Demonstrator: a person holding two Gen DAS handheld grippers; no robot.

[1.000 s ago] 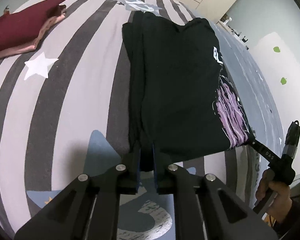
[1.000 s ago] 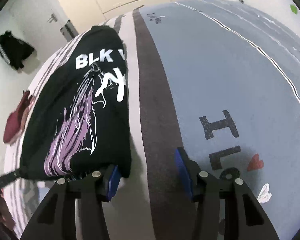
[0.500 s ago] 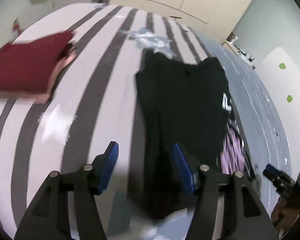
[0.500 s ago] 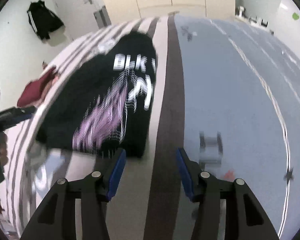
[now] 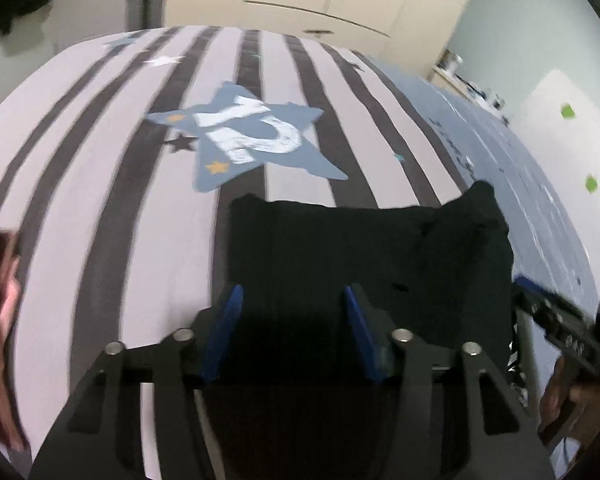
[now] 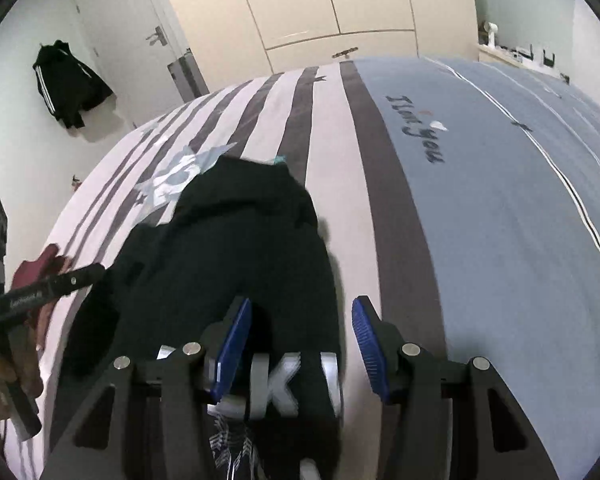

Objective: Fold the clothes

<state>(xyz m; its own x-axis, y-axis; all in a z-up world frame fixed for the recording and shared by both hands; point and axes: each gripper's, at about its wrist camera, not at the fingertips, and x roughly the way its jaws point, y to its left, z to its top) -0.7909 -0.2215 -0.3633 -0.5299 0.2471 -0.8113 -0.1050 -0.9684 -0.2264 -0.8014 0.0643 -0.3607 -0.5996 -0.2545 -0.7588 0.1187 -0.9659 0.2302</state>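
The black printed cotton T-shirt (image 6: pixel 236 264) lies part-folded as a long strip on the striped bedspread (image 5: pixel 100 184), a final crosswise fold apparently outstanding; left gripper (image 5: pixel 292 332), jaws just narrowed, and right gripper (image 6: pixel 300 336) hover half-open above it, gripping nothing.

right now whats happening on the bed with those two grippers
A person is folding a black T-shirt on a striped bedspread, with a handheld gripper in each hand. Both the left gripper and the right gripper hang over the shirt with jaws apart, gripping nothing; the left jaws have just been closing. The shirt lies partly folded, its white lettering under the right gripper.
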